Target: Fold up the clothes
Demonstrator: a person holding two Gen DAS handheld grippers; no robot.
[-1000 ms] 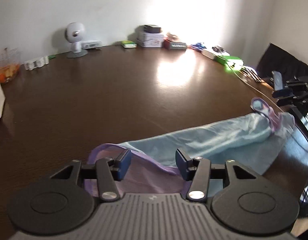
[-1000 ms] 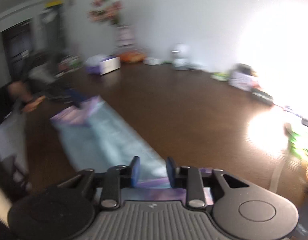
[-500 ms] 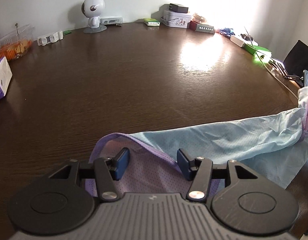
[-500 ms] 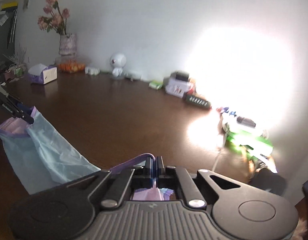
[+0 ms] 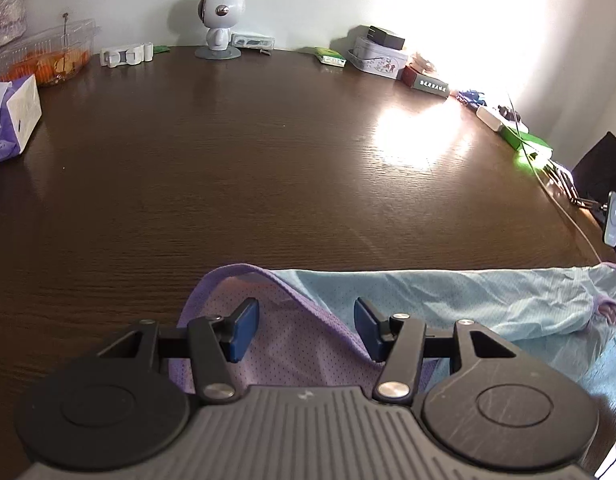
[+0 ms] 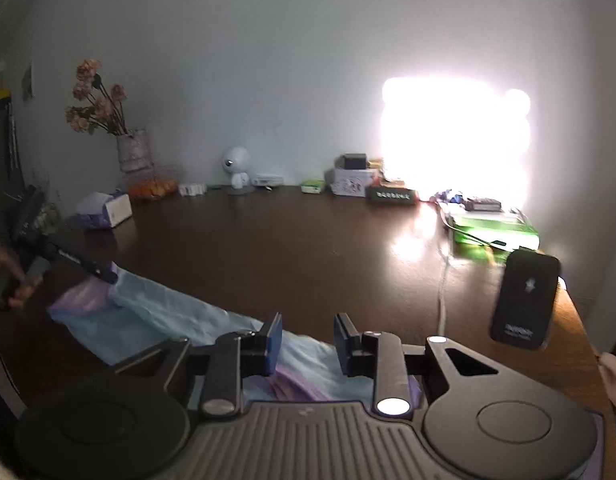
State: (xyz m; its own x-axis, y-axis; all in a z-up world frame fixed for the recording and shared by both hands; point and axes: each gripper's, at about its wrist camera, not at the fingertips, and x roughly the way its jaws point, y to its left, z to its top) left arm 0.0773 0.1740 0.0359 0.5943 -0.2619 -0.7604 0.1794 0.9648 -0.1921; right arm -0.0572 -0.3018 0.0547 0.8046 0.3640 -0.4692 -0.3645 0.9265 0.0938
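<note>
Between both parted tools (image 5: pixel 305 330) (image 6: pixel 308 338), blue-and-purple garment (image 5: pixel 448 300) on table (image 5: pixel 267 160)

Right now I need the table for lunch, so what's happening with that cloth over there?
A person is folding a light blue garment with purple trim on the dark wooden table, working a handheld gripper in each hand. The left gripper sits open over the purple-edged end. At the other end, the right gripper has its jaws opening, with the cloth lying between and below them and not pinched. The garment lies as a long, rumpled strip along the near edge; the fold is not finished.
</note>
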